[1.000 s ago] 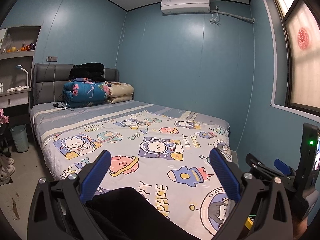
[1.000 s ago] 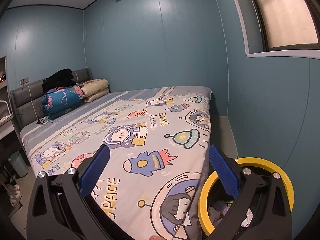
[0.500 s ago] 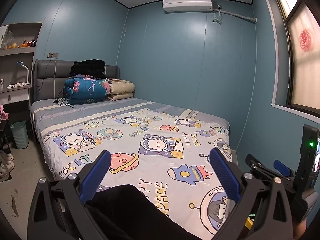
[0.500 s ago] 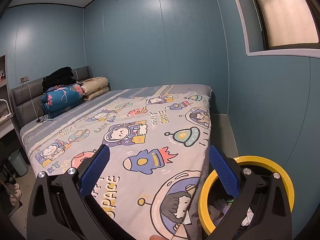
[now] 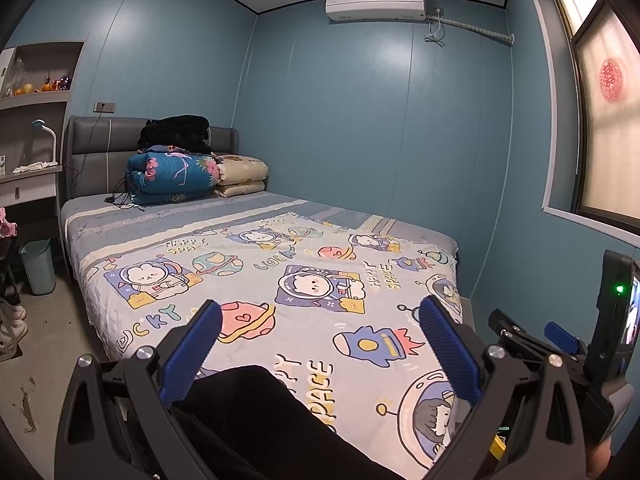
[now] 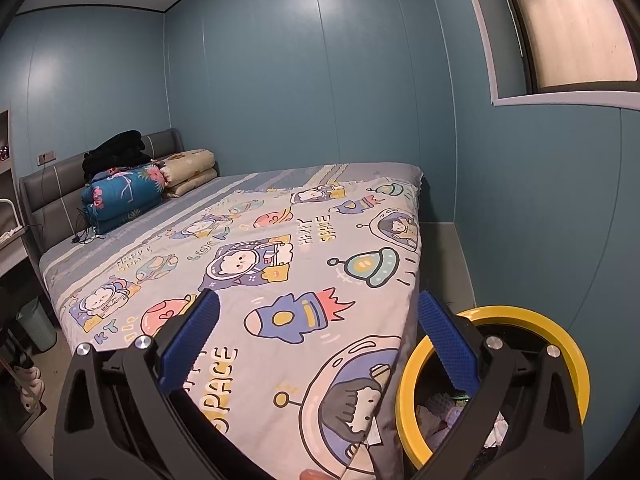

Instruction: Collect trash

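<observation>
blue walls close in a small bedroom, and most of the floor is taken by a bed [image 5: 280, 280] under a smooth cartoon space-print sheet. folded quilts [image 5: 176, 178] are stacked at the padded grey headboard.

the left gripper [image 5: 320, 354] hangs over the foot of the bed with its jaws wide apart and nothing between them; a dark sleeve or trouser leg [image 5: 260, 420] lies just below it. the right gripper [image 6: 316, 342] is likewise spread and empty, beside the bed's corner.

the task's thing, a trash bin with a yellow rim [image 6: 576, 356], stands on the floor between the bed and the wall, right under the right gripper's outer finger. crumpled pale paper and foam wrap [image 6: 444, 412] already lie inside. no loose trash shows on the sheet.

the collecting seems nearly done, or the search for the next piece is on. to do this well, sweep both cameras over the floor edges and the desk side, where a second pale green ribbed bin [image 5: 38, 266] stands. light scraps crush easily, so a gentle pinch at the bulk of a wad should hold better than at a loose edge.
</observation>
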Motion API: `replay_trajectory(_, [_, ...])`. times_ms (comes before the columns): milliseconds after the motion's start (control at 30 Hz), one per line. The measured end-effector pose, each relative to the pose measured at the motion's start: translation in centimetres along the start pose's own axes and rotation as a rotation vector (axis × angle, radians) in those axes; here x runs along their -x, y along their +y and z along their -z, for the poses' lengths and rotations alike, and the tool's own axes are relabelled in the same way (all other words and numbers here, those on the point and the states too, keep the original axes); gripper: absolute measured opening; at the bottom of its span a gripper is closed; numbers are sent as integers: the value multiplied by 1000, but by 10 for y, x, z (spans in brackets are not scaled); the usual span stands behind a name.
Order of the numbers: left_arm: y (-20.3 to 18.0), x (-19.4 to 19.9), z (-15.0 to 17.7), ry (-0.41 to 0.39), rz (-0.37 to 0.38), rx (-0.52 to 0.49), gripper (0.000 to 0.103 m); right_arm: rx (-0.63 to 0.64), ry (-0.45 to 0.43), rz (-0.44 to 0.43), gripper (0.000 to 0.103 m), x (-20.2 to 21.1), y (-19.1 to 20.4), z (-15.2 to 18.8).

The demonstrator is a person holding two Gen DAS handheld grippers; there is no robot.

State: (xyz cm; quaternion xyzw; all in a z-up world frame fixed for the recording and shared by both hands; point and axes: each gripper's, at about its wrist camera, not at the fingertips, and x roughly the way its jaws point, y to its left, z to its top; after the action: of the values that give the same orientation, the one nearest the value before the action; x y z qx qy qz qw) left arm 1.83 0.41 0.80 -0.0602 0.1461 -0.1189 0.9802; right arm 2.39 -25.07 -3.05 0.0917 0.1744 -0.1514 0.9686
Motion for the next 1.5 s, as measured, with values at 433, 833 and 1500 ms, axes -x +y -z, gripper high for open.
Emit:
replay_trajectory(433, [1,-2,1,7,5,-1,95,-6,12,3,95,-2,-1,3])
replay_trajectory(833, [-1,-3,4,9,7,-4,95,-9,17,7,95,-2,-2,4])
replay_trajectory(1500, [-3,-6,7,20,14,-2,95,-19,33,4,95,-4,-3,7])
